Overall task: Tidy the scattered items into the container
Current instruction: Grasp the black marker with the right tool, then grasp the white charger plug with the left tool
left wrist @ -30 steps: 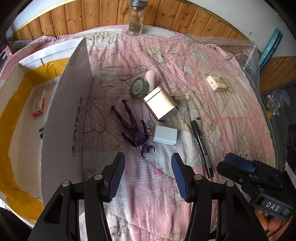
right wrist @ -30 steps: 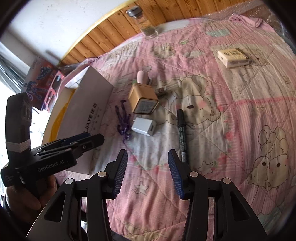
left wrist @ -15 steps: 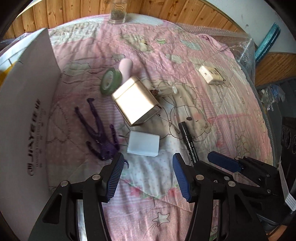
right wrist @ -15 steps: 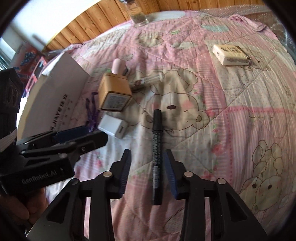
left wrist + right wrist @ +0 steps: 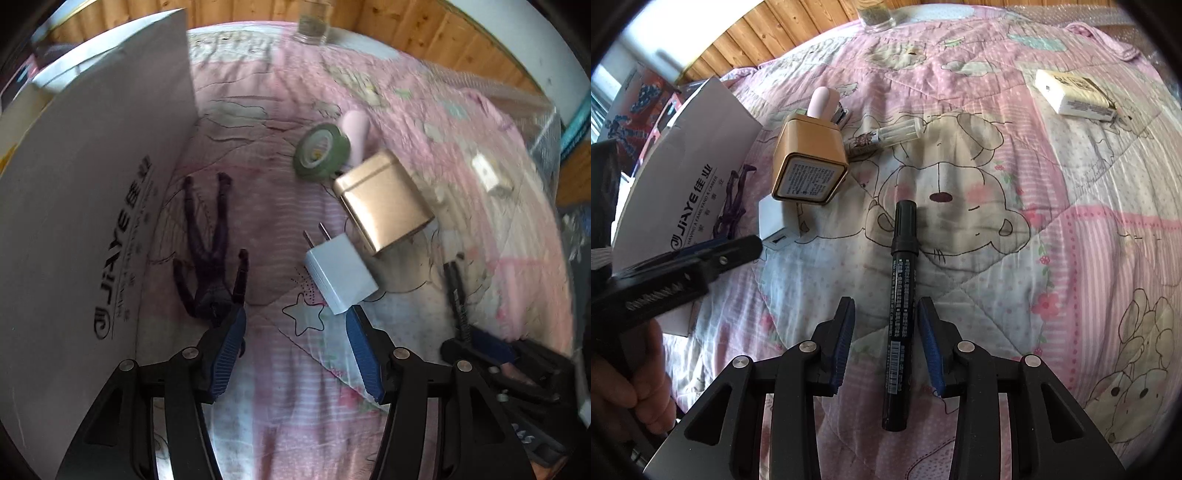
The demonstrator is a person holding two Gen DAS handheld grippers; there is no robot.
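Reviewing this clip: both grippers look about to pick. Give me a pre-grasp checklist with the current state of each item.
1. Right gripper open: ok.
2. Marker lies between the right jaws, along them: ok.
3. Right jaws touching the marker: not ok, a gap shows on both sides.
4. Left gripper open: ok.
5. Left target centred: not ok; the charger sits by the right-hand jaw, the purple figure by the left-hand one, only quilt between.
6. Box opening clear for a drop: cannot tell, its wall hides the inside.
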